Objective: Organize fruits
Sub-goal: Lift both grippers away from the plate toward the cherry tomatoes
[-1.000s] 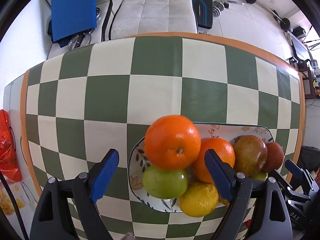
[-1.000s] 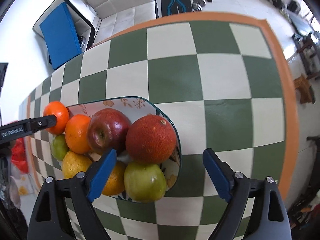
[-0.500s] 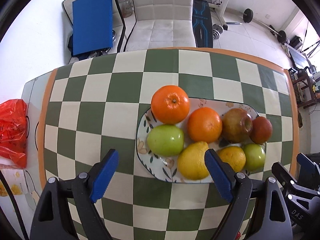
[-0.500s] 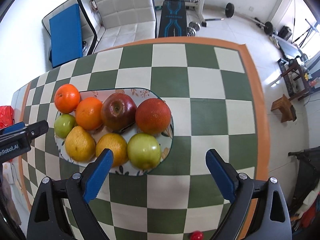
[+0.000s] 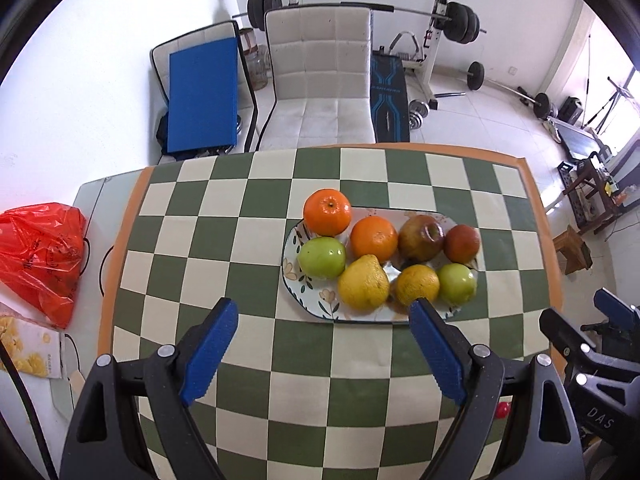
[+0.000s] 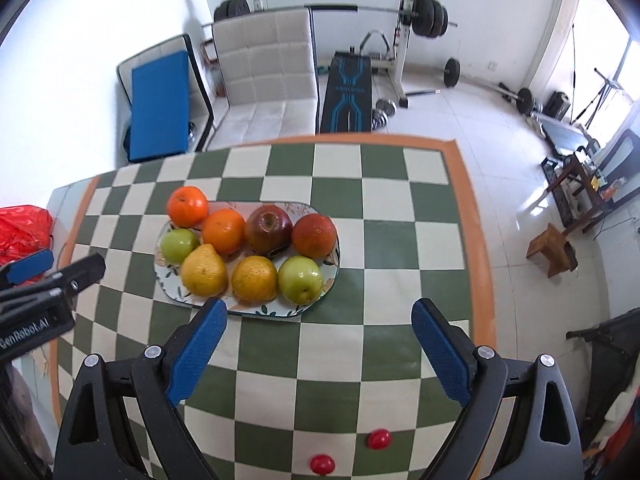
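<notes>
An oval flowered plate [image 5: 294, 278] [image 6: 168, 280] on the green-checked table holds several fruits in two rows. The back row has an orange [image 5: 327, 212] [image 6: 187, 206], a second orange [image 5: 374, 239], a red apple [image 5: 421, 238] [image 6: 268, 229] and a dark red orange [image 5: 462, 244] [image 6: 313, 236]. In front lie a green apple [image 5: 322, 257], a yellow lemon [image 5: 363, 283] [image 6: 205, 270], a yellow orange [image 6: 255, 278] and another green apple [image 6: 300, 280]. My left gripper [image 5: 323, 322] and right gripper [image 6: 319, 322] hover open and empty above the table, nearer than the plate.
Two small red fruits [image 6: 379, 439] [image 6: 322, 465] lie on the table near its front edge. A red plastic bag [image 5: 38, 256] and a carton [image 5: 28, 344] sit off the table's left end. A white chair [image 5: 320, 92] and gym equipment [image 5: 448, 36] stand beyond.
Both grippers have pulled up and back from the plate, which now looks smaller and farther. The fruits have stayed in place and both grippers stay open.
</notes>
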Tool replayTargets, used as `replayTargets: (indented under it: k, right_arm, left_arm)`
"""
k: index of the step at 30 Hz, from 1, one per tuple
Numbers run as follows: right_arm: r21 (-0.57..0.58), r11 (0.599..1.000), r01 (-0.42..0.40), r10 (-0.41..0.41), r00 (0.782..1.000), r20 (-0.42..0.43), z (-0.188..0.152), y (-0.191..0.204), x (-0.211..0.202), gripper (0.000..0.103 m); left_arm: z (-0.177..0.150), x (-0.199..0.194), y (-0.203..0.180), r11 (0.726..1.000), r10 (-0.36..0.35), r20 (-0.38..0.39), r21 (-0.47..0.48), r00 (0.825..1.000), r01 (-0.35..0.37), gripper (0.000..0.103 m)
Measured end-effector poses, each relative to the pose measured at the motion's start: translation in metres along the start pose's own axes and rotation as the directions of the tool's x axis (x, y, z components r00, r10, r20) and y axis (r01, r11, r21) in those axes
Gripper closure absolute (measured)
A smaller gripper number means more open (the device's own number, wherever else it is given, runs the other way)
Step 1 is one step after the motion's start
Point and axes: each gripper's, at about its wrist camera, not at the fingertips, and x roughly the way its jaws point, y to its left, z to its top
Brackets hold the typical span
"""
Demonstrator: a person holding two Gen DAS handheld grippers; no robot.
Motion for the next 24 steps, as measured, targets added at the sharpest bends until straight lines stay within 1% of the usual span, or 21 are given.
replayTargets:
  k: [3, 7, 14, 18, 24]
  right_arm:
    - [0.001, 1.0, -0.008, 0.008, 0.999, 0.031, -0.007, 0.0, -0.025, 0.007]
    - [-0.006, 1.0, -0.017, 0.018, 0.997, 0.079, -0.017, 0.001, -0.065, 0.007]
    - [-0.016, 0.999, -0.041, 0.043, 0.987, 0.156, -0.033, 0.007, -0.132, 0.007]
    - [-0.017, 0.999, -0.052, 0.054, 0.981, 0.188, -0.042, 0.01, -0.163, 0.007]
    - [-0.015, 0.998, -0.063, 0.064, 0.976, 0.21, -0.054, 0.012, -0.192, 0.007]
  left_arm:
    - [-0.01, -0.023, 0.0, 1.0, -0.004, 0.028, 0.006, 1.0, 0.004, 0.016]
    - [-0.02, -0.054, 0.002, 1.0, -0.028, 0.057, 0.001, 0.998, 0.028, 0.016]
    - [-0.034, -0.112, 0.0, 0.998, -0.055, 0.131, 0.01, 0.99, 0.054, 0.016]
    - [-0.043, -0.132, -0.001, 0.998, -0.062, 0.151, 0.019, 0.987, 0.06, 0.016]
    - [-0.054, -0.153, 0.0, 0.998, -0.057, 0.17, 0.013, 0.984, 0.056, 0.016]
